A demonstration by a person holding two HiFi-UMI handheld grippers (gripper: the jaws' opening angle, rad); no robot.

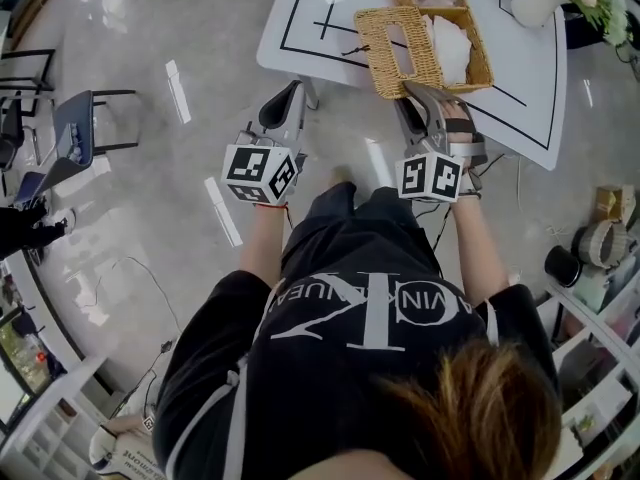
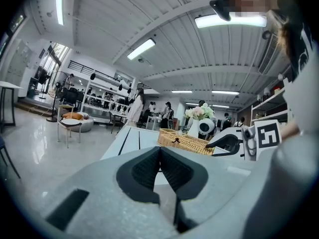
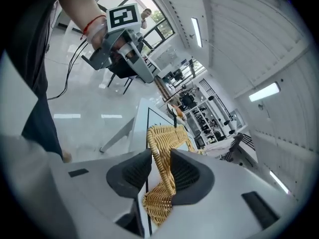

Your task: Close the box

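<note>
The right gripper (image 3: 160,168) seems to pinch the lid's (image 1: 425,58) edge to flip it shut. The left gripper (image 2: 159,152) is squeezed together, empty.

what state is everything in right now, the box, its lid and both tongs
box: open, white paper inside
lid: folded out beside the box, near edge between the right tongs
right tongs: shut on the lid's rim
left tongs: shut, empty
</note>
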